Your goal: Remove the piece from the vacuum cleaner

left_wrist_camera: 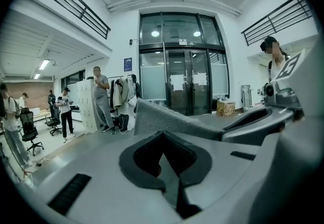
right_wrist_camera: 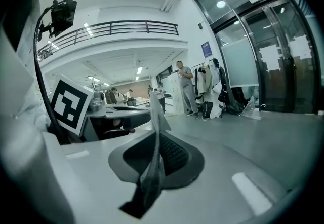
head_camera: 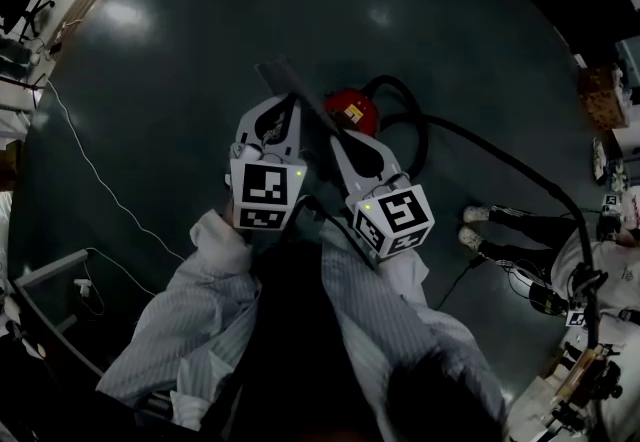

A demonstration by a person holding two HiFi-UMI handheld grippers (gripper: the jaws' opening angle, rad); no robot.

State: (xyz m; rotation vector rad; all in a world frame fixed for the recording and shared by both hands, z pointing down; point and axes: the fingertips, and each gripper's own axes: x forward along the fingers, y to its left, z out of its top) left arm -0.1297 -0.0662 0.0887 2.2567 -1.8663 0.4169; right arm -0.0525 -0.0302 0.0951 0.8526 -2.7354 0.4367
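**Both tongs on the removed piece.** The left tongs (head_camera: 281,102) and right tongs (head_camera: 343,137) are each clamping shut on the flat grey mesh piece (head_camera: 300,90), which is spanning between their tips. The red vacuum cleaner (head_camera: 350,108) is lying on the floor just beyond the tongs, and its black hose (head_camera: 500,160) is curving off to their right.

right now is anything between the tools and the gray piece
Nothing visible. The left tool and the right tool are both shut on the gray mesh piece, with the red vacuum cleaner on the floor below.
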